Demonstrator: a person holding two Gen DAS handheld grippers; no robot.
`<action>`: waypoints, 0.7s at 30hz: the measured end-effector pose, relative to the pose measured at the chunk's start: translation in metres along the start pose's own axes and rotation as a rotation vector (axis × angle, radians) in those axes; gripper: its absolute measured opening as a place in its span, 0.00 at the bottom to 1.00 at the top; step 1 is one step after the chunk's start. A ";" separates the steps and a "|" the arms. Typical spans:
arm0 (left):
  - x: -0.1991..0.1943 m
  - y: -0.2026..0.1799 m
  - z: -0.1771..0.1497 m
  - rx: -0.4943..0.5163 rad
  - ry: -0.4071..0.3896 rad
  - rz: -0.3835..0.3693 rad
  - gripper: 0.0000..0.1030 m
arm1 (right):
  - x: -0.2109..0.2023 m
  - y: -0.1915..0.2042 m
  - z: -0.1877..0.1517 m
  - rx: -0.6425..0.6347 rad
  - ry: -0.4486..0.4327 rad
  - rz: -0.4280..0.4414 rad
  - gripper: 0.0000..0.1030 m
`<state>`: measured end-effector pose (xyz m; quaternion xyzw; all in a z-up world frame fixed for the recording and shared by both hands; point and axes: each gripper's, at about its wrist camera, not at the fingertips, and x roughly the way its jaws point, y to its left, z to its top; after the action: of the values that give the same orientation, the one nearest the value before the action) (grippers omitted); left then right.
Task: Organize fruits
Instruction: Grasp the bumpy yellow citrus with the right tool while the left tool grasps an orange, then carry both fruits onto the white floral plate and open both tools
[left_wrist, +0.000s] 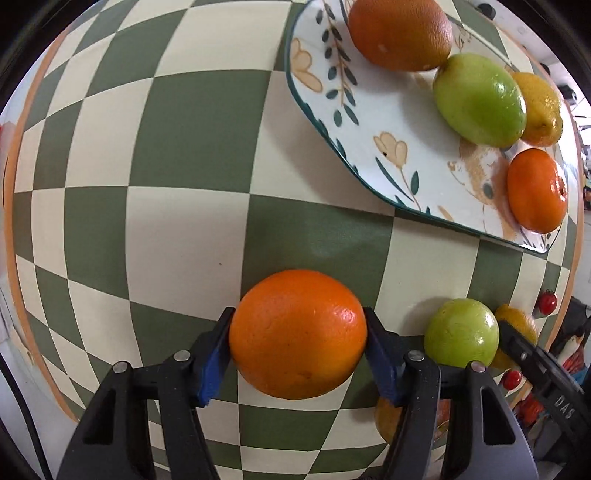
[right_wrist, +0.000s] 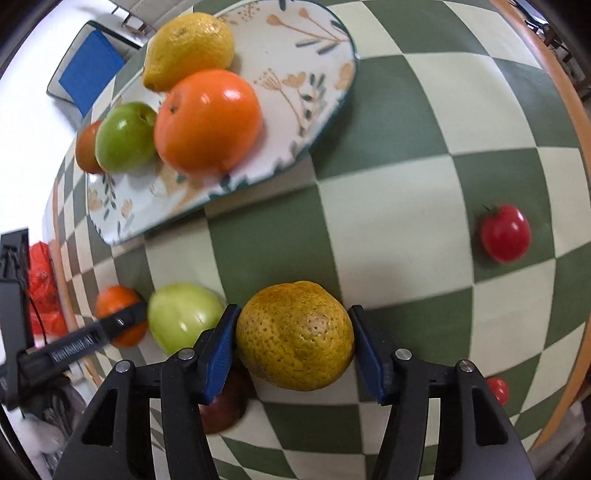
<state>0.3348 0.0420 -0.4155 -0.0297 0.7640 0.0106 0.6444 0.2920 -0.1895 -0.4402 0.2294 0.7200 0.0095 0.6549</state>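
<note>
The left claw (left_wrist: 298, 332) is clamped on a bright orange (left_wrist: 297, 334), both blue pads pressed to its flanks; the fruit is round, evenly coloured and finely dimpled, with a glossy highlight on its right shoulder; being near-spherical it shows no clear long axis, and no stem end is visible, so its heading cannot be told; it sits low over the green-and-cream checked bench (left_wrist: 166, 184).

The right claw (right_wrist: 293, 338) grips a yellow-green citrus (right_wrist: 295, 336), its skin mottled olive and ochre with coarse dark pores; it is slightly oval, the long axis running across the claw from pad to pad, with a small bump at the top edge.

Between the 2 claws lies a pale green apple (right_wrist: 183, 317), just beside the yellow-green citrus; a dark reddish fruit (right_wrist: 225, 402) shows partly under the right claw's left finger.

The floral plate (left_wrist: 369, 147) rests on the bench ahead and carries 4 fruits: a large orange (left_wrist: 400, 33), a green apple (left_wrist: 480, 99) touching it, a lemon (left_wrist: 541, 109) behind the apple, its nipple end towards the plate's rim in the right view, and a glossy tangerine (left_wrist: 535, 190).

2 cherry tomatoes lie on the bench to the right: 1 larger tomato (right_wrist: 505, 233), stem up-left; 1 small tomato (right_wrist: 498, 389) near the bench edge.
</note>
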 end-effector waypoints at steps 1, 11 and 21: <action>-0.001 0.001 -0.002 0.000 -0.006 0.001 0.61 | -0.001 -0.001 -0.003 -0.005 0.004 -0.007 0.60; 0.012 0.010 -0.058 -0.027 0.005 -0.036 0.61 | 0.005 -0.006 -0.027 -0.020 0.010 -0.022 0.60; -0.056 -0.007 -0.050 0.012 -0.088 -0.108 0.61 | -0.034 0.007 -0.023 -0.017 -0.044 0.094 0.59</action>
<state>0.2952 0.0345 -0.3522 -0.0666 0.7323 -0.0277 0.6771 0.2741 -0.1883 -0.4034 0.2575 0.6940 0.0412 0.6711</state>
